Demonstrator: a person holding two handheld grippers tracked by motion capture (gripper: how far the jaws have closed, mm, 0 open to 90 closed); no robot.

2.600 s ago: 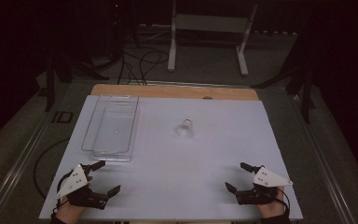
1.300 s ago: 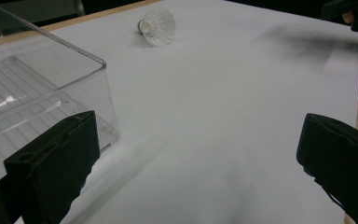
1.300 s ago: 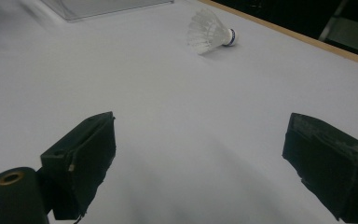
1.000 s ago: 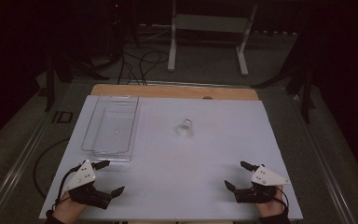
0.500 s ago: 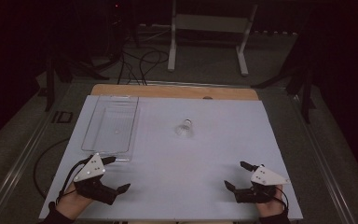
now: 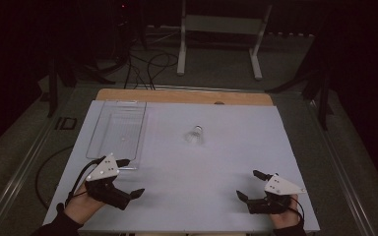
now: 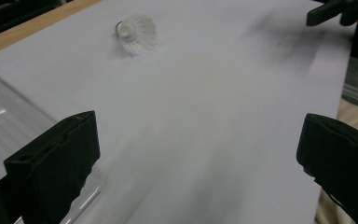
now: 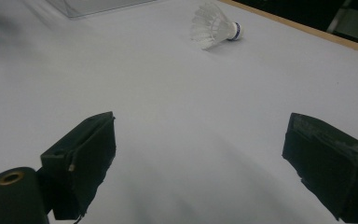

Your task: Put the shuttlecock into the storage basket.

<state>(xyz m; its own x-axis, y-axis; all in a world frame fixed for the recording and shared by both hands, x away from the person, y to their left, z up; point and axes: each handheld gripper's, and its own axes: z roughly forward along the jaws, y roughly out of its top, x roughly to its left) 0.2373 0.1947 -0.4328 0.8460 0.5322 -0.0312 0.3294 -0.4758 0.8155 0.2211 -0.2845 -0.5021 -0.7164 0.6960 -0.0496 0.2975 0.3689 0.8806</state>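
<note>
Mid-counter, toward the far edge, lies the shuttlecock (image 6: 195, 134) on its side, cork pointing far, skirt toward the near side. Clear bin (image 6: 117, 129) sits to its left. Left tongs (image 6: 129, 177) & right tongs (image 6: 249, 186) both gape empty at near edge; left looks nearer.

bare table (image 6: 216, 172), clear tray (image 6: 115, 130) far-left
</note>
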